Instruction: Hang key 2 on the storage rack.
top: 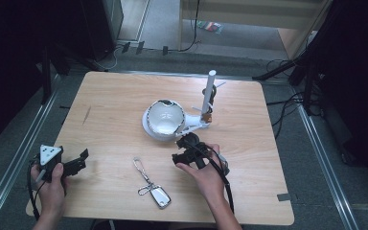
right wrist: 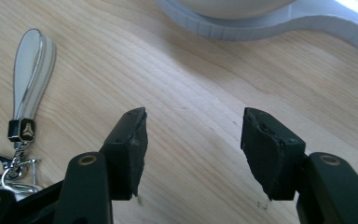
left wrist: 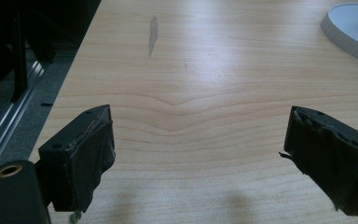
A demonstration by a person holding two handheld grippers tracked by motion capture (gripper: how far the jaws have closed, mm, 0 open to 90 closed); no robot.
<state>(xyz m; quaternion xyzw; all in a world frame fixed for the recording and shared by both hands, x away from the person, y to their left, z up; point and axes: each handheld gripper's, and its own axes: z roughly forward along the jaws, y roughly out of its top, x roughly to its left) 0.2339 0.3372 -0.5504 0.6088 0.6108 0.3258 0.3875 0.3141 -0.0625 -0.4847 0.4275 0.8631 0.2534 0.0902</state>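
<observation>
Here, centre frame on a pale woodgrain table (top: 115, 96): white round stand (top: 165, 120) cradling a glossy sphere, upright white rod (top: 209, 93) behind. Just below, right gripper (top: 184, 149), fingers spread on nothing, near a silver key fob (top: 161, 195) with leather strap and clip. Lower left, left gripper (top: 80, 160), fingers wide apart, empty.

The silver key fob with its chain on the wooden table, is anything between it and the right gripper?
Nothing visible: bare wooden table lies between the open right gripper and the silver key fob.
</observation>
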